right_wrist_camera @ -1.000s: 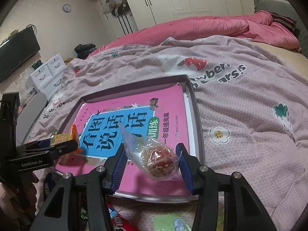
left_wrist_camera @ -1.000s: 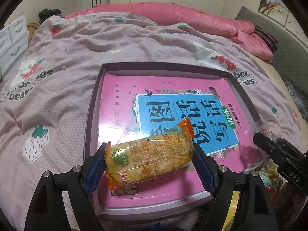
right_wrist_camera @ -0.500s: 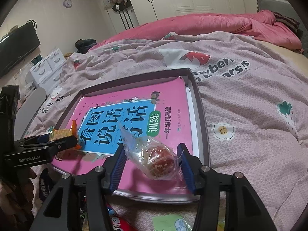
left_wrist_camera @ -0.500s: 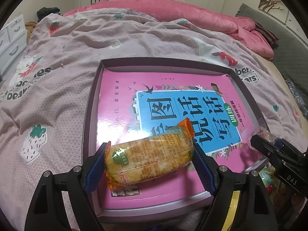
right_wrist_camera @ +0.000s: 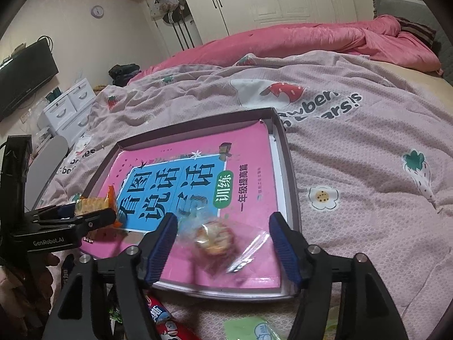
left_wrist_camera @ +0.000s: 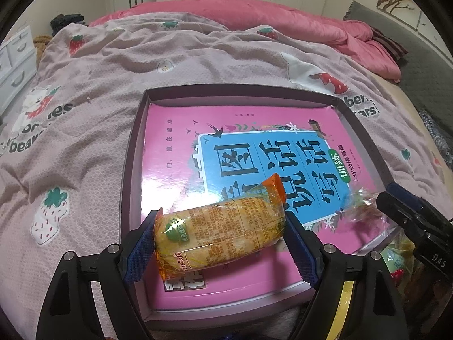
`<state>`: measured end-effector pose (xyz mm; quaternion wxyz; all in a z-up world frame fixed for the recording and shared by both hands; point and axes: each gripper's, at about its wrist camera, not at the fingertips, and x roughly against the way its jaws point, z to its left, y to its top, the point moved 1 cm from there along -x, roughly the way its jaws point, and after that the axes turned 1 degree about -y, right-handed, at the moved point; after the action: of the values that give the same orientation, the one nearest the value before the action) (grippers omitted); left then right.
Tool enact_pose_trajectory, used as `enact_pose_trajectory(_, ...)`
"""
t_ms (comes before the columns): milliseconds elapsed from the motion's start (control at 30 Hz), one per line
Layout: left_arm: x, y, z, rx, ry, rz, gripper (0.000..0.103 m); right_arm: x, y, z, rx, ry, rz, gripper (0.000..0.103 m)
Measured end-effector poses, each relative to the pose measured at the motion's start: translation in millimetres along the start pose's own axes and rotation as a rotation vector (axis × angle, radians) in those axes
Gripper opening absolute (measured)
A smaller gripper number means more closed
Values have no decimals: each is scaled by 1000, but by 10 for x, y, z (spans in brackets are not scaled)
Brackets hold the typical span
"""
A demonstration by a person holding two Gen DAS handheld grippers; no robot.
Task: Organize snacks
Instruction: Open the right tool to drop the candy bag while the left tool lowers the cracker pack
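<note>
Left gripper (left_wrist_camera: 220,243) clamps orange snack pack (left_wrist_camera: 219,233); right gripper (right_wrist_camera: 223,243) opening around clear-wrapped snack (right_wrist_camera: 215,239).

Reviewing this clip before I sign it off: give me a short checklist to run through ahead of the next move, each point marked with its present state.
1. Left gripper holds the orange snack pack by its ends, blue pads pressing: ok.
2. Right gripper jaws opening, clear-wrapped snack between them with gaps to both pads: ok.
3. Clear-wrapped snack settled on the pink book: cannot tell, it is blurred.
4. Orange snack pack positioned over the tray: ok.
5. All loose snacks sorted: not ok, a red packet and green packet lie on the bedspread outside the tray.
</note>
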<state>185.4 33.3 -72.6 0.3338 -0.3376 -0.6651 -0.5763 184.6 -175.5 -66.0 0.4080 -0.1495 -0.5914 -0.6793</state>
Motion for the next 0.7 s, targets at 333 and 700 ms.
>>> enact_pose_trajectory(333, 91, 31, 4, -10, 10, -34, 87, 73, 38, 16, 16, -6, -45, 83)
enact_pose_trajectory(700, 291, 88, 81, 10, 22, -86, 88, 208, 80, 56, 48, -32, -109, 91)
